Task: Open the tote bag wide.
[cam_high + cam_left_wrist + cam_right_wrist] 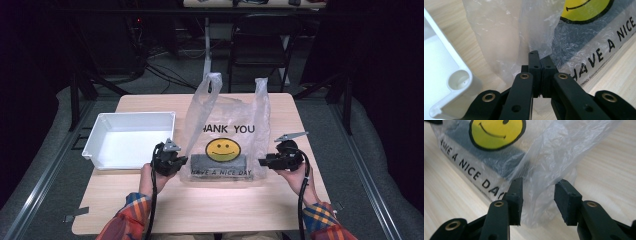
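A clear plastic bag (227, 112) printed with THANK YOU and a yellow smiley stands on the wooden table (200, 210), its two handles up. A dark grey block (198, 161) lies inside along the bottom. My left gripper (183, 163) is at the bag's lower left edge. In the left gripper view its jaws (540, 61) are pressed together on a fold of the bag's film (499, 37), beside the block (576, 40). My right gripper (261, 161) is open at the lower right corner, with crumpled film (549, 152) between its pads (538, 195). The block (506, 160) lies to its left.
A white empty tray (93, 141) sits on the table left of the bag, its corner (459, 77) close beside my left gripper. Bare wood stretches in front of the bag to the near edge. A black chair (260, 40) and cables stand beyond the table's far edge.
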`<action>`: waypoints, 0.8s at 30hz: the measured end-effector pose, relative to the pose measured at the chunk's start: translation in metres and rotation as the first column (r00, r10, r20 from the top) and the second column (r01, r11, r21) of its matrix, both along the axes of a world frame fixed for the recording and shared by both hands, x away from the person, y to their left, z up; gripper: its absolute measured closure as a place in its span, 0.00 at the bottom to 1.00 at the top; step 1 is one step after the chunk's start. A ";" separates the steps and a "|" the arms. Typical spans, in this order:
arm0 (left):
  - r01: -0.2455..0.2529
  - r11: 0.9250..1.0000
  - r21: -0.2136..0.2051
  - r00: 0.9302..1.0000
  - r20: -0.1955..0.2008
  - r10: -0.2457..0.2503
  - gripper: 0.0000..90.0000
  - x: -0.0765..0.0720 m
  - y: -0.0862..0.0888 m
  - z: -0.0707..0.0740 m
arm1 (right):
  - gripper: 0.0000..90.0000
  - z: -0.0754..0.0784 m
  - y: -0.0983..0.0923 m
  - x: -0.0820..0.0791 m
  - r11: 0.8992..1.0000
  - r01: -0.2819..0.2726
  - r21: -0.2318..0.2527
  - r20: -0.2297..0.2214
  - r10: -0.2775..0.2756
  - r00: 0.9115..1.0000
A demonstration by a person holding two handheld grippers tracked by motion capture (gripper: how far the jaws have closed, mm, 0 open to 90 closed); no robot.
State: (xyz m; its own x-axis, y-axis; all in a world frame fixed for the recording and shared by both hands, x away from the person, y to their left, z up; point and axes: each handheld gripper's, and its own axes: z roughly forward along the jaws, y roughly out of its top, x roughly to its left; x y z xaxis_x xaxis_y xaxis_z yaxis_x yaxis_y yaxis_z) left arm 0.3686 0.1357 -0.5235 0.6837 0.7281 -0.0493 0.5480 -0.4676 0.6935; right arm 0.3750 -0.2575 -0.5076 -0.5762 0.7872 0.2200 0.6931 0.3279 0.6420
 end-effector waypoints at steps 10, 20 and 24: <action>0.005 1.000 0.008 0.999 -0.040 -0.005 0.99 -0.005 0.004 -0.004 | 1.00 -0.010 0.017 -0.002 0.999 -0.009 -0.052 -0.009 0.009 1.000; -0.008 1.000 0.029 0.997 -0.081 0.010 0.99 -0.003 0.006 -0.010 | 1.00 -0.014 0.004 -0.013 0.997 0.006 -0.077 -0.033 -0.008 0.999; -0.013 0.999 0.030 0.995 -0.096 0.016 0.99 0.000 0.007 -0.013 | 1.00 -0.020 0.000 -0.012 0.996 0.008 -0.089 -0.059 -0.014 0.998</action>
